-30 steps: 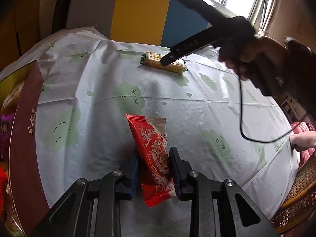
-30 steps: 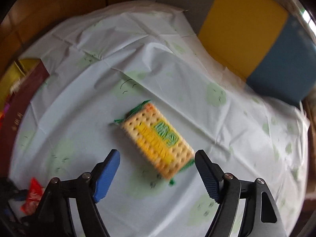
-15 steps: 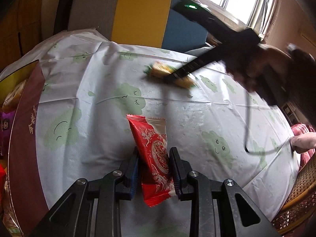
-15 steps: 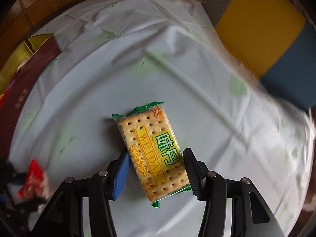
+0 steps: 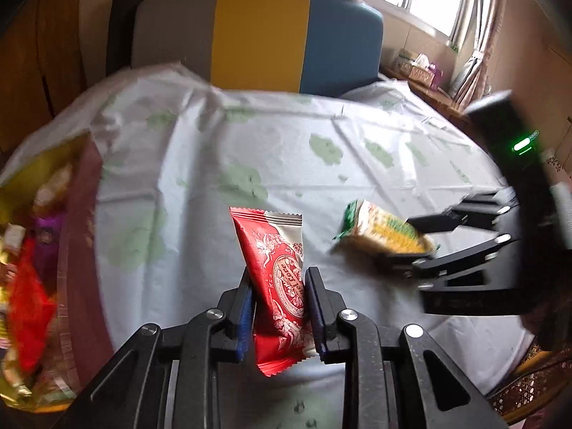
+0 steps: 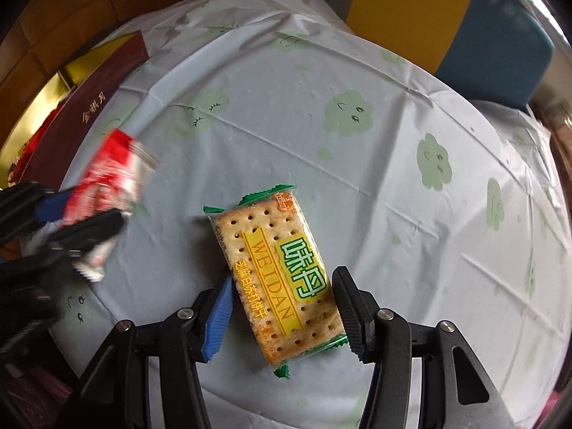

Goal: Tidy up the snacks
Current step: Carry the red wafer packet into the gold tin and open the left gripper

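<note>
1. Left gripper (image 5: 279,307) fingers clamped on the red snack packet (image 5: 277,279), long axis running away from them.
2. Right gripper (image 6: 282,307) fingers grip the cracker pack (image 6: 279,279) across its width.
3. Snack box (image 5: 77,250) sits at the worktop's left edge, nearer the left hand.

I count: two grippers, left gripper (image 5: 279,304), right gripper (image 6: 282,311). One red snack packet (image 5: 279,286). One cracker packet (image 6: 279,279). One maroon box (image 6: 89,107); contents blurred, uncounted.
</note>
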The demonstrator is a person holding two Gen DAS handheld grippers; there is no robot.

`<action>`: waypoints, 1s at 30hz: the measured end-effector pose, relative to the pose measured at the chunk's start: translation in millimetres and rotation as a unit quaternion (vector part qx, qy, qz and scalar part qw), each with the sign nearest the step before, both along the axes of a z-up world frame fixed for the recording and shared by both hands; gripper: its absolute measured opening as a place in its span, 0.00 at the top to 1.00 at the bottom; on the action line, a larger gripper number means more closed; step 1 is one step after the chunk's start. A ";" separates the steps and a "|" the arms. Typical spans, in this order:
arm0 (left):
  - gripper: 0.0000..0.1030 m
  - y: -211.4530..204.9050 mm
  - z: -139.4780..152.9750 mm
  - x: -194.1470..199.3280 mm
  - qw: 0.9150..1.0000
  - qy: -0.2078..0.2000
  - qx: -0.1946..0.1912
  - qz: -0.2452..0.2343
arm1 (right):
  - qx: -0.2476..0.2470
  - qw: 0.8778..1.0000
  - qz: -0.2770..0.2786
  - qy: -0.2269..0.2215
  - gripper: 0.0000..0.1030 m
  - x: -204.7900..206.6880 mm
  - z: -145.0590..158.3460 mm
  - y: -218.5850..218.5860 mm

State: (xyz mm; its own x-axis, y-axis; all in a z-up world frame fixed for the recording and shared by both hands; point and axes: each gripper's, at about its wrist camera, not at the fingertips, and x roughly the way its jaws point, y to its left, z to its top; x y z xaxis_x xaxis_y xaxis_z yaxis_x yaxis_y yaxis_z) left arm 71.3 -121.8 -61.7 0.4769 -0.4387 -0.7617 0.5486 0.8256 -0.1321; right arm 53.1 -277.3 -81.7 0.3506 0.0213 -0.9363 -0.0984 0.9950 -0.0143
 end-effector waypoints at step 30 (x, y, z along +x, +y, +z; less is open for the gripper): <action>0.74 155.6 63.0 -17.3 0.977 -0.071 0.031 0.198 | -0.013 0.999 0.014 -0.032 0.47 -15.9 -2.2 6.8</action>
State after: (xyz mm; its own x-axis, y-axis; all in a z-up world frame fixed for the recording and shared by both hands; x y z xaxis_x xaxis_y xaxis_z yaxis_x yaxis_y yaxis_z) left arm 54.0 33.7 1.4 0.7019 -0.1538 -0.6954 0.1945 0.9807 -0.0206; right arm 37.3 -270.5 -83.9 0.4085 0.0082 -0.9127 -0.1235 0.9913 -0.0463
